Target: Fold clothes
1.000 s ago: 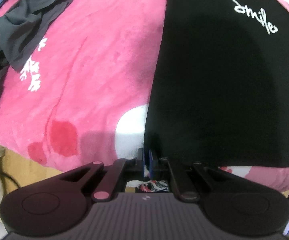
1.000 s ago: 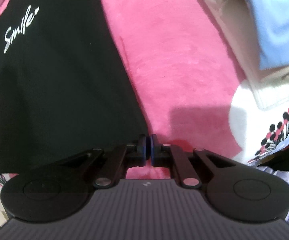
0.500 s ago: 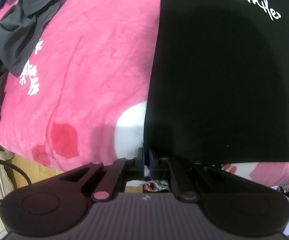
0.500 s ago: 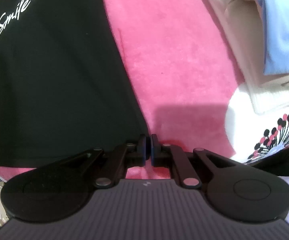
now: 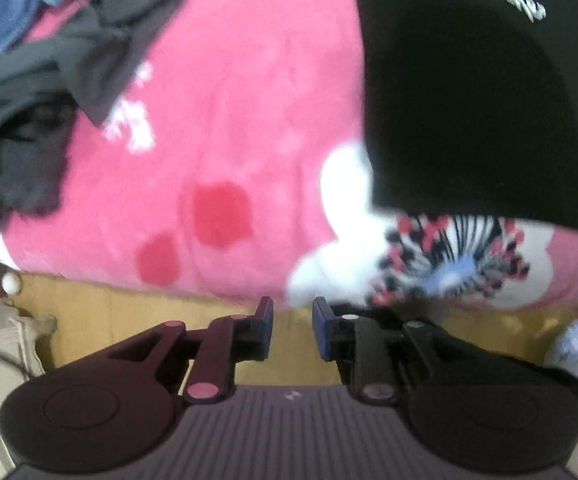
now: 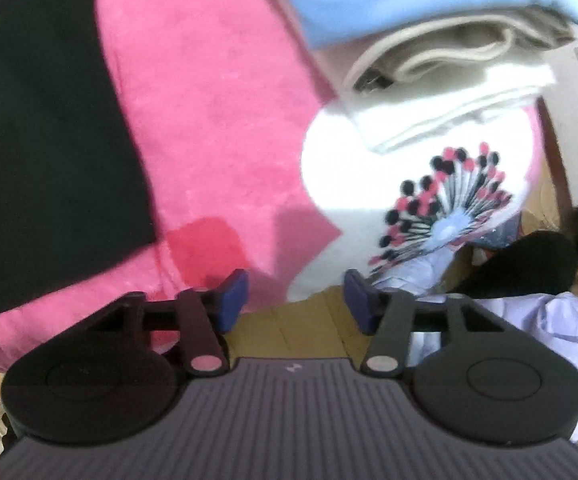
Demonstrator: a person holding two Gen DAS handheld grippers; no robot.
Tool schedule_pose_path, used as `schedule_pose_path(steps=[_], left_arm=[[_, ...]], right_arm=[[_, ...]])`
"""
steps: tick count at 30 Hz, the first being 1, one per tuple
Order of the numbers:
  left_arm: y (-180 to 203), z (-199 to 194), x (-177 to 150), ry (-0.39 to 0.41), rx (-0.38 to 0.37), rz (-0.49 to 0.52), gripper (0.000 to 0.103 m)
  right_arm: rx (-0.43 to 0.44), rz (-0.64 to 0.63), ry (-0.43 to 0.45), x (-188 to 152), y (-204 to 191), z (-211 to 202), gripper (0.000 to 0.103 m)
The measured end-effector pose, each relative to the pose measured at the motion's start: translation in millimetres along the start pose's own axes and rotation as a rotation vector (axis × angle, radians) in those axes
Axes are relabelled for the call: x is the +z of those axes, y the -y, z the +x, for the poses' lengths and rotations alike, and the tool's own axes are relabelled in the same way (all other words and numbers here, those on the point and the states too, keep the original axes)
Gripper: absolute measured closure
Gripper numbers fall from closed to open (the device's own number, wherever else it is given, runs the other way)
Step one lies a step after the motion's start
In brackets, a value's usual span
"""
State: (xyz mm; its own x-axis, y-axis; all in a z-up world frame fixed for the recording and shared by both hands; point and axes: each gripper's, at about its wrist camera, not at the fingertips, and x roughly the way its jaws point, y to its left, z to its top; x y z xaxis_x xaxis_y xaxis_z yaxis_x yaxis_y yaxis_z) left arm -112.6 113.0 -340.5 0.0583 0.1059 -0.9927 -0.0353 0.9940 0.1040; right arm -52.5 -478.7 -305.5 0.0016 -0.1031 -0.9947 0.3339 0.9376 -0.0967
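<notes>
Left wrist view: blurred throughout. Left gripper (image 5: 291, 334) held off the bed's edge, jaws apart and empty. Black T-shirt (image 5: 469, 112) lay flat on the plush pink blanket (image 5: 249, 112), cut off at top and right, hem nearest the camera, long axis running away; white script only partly legible. Crumpled dark clothes (image 5: 61, 76) at left.

Right wrist view: right gripper (image 6: 295, 296) with jaws apart, empty. Black T-shirt (image 6: 41, 140) at left, cropped. Folded stack (image 6: 441, 60) beyond, soft and layered.
</notes>
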Motion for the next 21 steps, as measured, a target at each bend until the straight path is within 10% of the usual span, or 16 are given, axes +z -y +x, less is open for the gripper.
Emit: schedule_pose_path(steps=[5, 12, 19, 21], left_arm=[[13, -4, 60, 0.181, -0.072, 0.052, 0.082], [116, 49, 143, 0.166, -0.195, 0.167, 0.078], [145, 32, 161, 0.161, -0.170, 0.117, 0.076], [147, 21, 165, 0.175, -0.174, 0.091, 0.076]], right_arm=[[0.096, -0.206, 0.144, 36, -61, 12, 0.076], [0.234, -0.496, 0.347, 87, -147, 29, 0.080], [0.015, -0.448, 0.143, 58, -78, 27, 0.087], [0.028, -0.447, 0.200, 68, -79, 11, 0.087]])
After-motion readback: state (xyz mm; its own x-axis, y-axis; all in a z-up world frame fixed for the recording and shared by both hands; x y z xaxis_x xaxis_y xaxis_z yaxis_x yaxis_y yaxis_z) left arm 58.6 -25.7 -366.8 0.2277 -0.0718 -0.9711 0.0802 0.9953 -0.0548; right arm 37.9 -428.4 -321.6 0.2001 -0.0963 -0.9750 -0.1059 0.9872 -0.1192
